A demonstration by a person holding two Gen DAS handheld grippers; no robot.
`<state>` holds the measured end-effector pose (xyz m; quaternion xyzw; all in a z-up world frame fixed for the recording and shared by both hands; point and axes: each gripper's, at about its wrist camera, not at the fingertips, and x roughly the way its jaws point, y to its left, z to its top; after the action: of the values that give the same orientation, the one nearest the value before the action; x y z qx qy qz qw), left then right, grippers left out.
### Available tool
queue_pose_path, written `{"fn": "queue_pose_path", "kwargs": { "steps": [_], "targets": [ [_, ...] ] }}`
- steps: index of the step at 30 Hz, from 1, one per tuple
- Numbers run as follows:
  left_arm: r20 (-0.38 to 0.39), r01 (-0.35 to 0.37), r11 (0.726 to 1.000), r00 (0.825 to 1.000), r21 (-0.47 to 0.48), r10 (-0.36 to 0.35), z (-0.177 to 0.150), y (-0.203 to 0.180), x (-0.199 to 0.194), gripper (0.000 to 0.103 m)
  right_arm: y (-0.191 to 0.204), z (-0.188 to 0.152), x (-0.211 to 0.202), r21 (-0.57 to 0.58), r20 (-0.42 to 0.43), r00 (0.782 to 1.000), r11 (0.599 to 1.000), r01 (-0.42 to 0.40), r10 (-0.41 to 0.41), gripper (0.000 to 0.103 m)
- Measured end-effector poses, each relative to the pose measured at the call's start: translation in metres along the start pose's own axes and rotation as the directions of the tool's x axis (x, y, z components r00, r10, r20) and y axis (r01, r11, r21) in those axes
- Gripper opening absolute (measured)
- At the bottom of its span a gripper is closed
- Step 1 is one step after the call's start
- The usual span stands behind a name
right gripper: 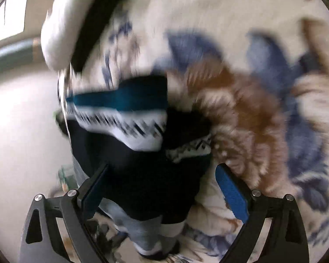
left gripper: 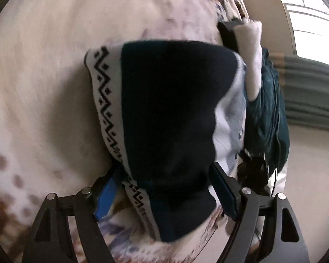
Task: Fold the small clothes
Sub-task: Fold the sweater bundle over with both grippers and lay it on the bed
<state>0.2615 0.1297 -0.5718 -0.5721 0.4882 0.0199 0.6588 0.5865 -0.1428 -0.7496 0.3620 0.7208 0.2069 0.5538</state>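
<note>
We see a bright window (left gripper: 313, 15) set in a beige wall (left gripper: 280, 11), a grey-green horizontal band (left gripper: 311, 94) beneath it, and pale floor (right gripper: 22, 131) below.

Free room: pale patterned bedspread (left gripper: 43, 76) bare to left of dark garment (left gripper: 168, 120); flowered stretch (right gripper: 263, 54) bare beyond it in right-wrist view. Obstacles: garment fills gap betw. 2 fingers of left gripper (left gripper: 165, 194) and right gripper (right gripper: 164, 196); teal folded pile (left gripper: 272, 114) close alongside, w/ white cloth (left gripper: 252, 61) on it.
</note>
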Motion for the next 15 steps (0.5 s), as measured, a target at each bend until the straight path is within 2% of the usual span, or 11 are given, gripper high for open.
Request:
{"fn": "queue_pose_path", "kwargs": {
  "steps": [2,5,7,10,12,15],
  "targets": [
    [0.037,0.019,0.999,0.999,-0.044,-0.017,0.000,0.008,0.001,0.079,-0.004,0.002,0.007,-0.004,-0.005,1.000,1.000,-0.028,0.028,0.101],
    [0.063,0.047,0.996,0.997,-0.082,-0.042,-0.007,0.010,-0.006,0.079,-0.010,0.008,0.009,0.031,0.014,0.991,0.990,-0.135,0.134,0.102],
    [0.054,0.065,0.994,0.997,-0.091,-0.060,-0.019,0.014,-0.013,0.079,-0.014,0.011,0.007,0.036,0.018,0.979,0.979,-0.203,0.202,0.102],
    [0.038,0.105,0.988,0.994,-0.112,-0.101,-0.029,0.025,-0.003,0.079,-0.013,0.013,0.012,0.017,-0.004,0.980,0.980,-0.198,0.198,0.102],
    [0.044,0.132,0.987,0.991,-0.089,-0.129,-0.022,0.022,0.009,0.080,-0.011,0.012,0.017,-0.002,-0.025,0.984,0.984,-0.177,0.177,0.102],
    [0.085,0.139,0.989,0.987,-0.052,-0.135,-0.008,0.010,0.023,0.079,-0.003,0.013,0.026,-0.019,-0.040,0.988,0.989,-0.148,0.147,0.102]
  ]
}}
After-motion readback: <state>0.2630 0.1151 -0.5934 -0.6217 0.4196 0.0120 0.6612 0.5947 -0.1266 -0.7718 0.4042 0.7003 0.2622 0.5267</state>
